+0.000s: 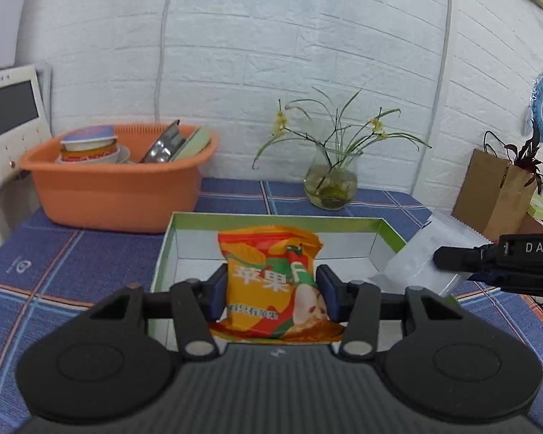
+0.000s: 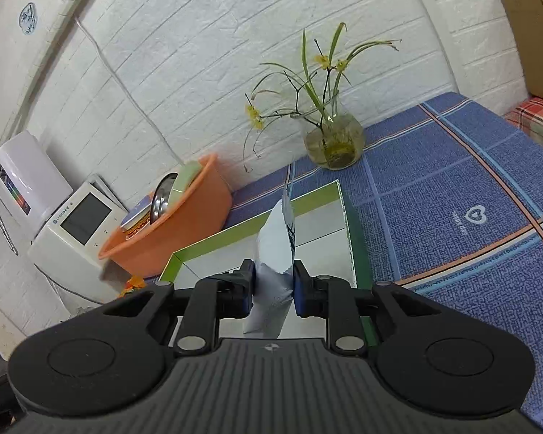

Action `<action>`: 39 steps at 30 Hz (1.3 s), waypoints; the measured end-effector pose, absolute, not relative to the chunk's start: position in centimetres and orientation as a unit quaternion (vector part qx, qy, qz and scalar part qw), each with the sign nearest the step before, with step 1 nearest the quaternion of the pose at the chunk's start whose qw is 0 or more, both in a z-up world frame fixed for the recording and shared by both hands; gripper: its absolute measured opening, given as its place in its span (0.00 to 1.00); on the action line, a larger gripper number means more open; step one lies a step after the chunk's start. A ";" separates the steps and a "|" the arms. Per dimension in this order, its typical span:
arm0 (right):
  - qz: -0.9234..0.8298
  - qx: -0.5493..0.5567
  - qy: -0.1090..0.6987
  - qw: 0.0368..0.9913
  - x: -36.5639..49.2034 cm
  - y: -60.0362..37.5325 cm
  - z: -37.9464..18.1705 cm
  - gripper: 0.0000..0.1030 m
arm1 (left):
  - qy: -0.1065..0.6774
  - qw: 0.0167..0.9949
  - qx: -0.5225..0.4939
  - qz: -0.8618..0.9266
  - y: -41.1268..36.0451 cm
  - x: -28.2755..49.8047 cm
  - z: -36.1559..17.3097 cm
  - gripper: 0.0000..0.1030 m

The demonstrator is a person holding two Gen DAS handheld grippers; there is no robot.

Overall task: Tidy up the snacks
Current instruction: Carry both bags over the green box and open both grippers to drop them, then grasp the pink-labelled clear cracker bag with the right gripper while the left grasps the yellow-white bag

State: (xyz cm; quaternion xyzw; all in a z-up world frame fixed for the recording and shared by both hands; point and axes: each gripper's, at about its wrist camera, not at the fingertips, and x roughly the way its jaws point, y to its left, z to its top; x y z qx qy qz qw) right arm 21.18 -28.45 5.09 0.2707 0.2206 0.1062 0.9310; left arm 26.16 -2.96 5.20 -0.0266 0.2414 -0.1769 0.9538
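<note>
My left gripper [image 1: 271, 291] is shut on an orange snack bag [image 1: 271, 253] with apple pictures and holds it upright over the near part of a green-rimmed white box [image 1: 271, 218]. My right gripper [image 2: 273, 287] is shut on a white snack pouch [image 2: 277, 238], seen edge-on, above the same box [image 2: 307, 195]. In the left wrist view the right gripper [image 1: 449, 258] comes in from the right with the white pouch [image 1: 423, 253] at the box's right rim.
An orange basin [image 1: 116, 188] of bowls and dishes stands at the back left on the blue plaid tablecloth [image 1: 54, 271]. A glass vase [image 1: 331, 184] with yellow flowers stands behind the box. A brown paper bag [image 1: 496, 195] is at the right. A white appliance [image 1: 11, 123] stands at the left.
</note>
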 end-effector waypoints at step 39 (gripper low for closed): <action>0.077 0.090 0.258 0.959 3.6 -24.3 -1.9 1.00 | 0.318 0.929 -0.082 -0.170 6.0 17.9 -2.5 0.80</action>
